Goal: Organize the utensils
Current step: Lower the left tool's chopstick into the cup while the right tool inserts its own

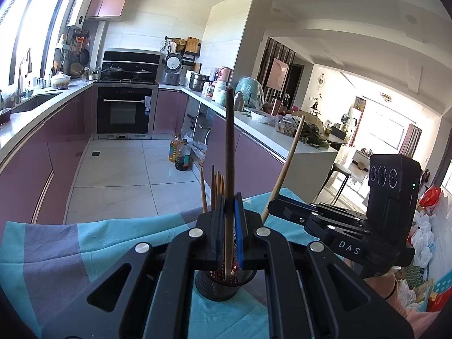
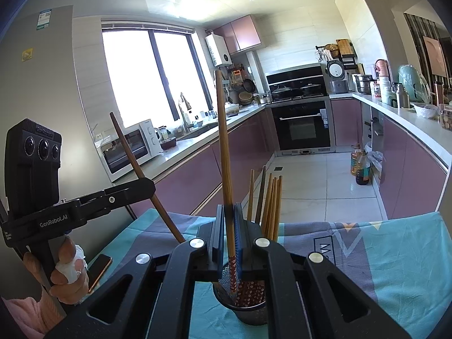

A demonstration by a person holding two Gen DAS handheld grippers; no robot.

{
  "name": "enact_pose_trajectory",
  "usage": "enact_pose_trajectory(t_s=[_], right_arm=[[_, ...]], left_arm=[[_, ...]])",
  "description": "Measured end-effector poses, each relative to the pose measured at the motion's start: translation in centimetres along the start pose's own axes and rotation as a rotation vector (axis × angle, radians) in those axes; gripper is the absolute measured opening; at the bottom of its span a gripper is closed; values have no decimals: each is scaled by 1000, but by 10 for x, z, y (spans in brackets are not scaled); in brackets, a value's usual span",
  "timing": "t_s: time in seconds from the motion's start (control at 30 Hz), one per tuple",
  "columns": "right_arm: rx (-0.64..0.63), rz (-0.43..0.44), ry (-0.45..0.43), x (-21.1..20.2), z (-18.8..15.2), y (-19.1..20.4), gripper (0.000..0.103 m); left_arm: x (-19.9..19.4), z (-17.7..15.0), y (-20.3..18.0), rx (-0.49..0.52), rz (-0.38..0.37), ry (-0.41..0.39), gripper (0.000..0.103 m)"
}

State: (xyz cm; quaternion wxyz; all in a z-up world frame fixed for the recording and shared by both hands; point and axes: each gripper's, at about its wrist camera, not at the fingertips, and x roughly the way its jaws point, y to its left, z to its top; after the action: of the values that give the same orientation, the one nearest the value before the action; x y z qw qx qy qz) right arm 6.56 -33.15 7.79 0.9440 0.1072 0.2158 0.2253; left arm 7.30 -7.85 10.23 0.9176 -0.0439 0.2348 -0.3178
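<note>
Wooden chopsticks point(image 2: 269, 206) upright in dark mesh holder point(image 2: 248, 308) (patterned tips down)

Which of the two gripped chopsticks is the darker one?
The dark brown chopstick clamped in the left gripper. The chopstick in the right gripper is lighter, orange-brown with a red patterned lower end.

kitchen's pretty lived-in: built-in oven point(image 2: 303, 125) under a hob with two lidded pans point(image 2: 296, 89), white microwave point(image 2: 128, 148) by the window, oil bottles point(image 2: 360, 163) on the tiled floor, and a phone point(image 2: 99, 268) lying on the teal-and-grey cloth point(image 2: 395, 254) covering the desk
</note>
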Motion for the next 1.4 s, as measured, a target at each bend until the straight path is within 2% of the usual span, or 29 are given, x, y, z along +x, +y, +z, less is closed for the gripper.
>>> enact_pose_trajectory(t_s=[1.4], right_arm=[[34,-10,70,19,-17,-7,6]], left_arm=[[33,-2,-16,41,22,104,7]])
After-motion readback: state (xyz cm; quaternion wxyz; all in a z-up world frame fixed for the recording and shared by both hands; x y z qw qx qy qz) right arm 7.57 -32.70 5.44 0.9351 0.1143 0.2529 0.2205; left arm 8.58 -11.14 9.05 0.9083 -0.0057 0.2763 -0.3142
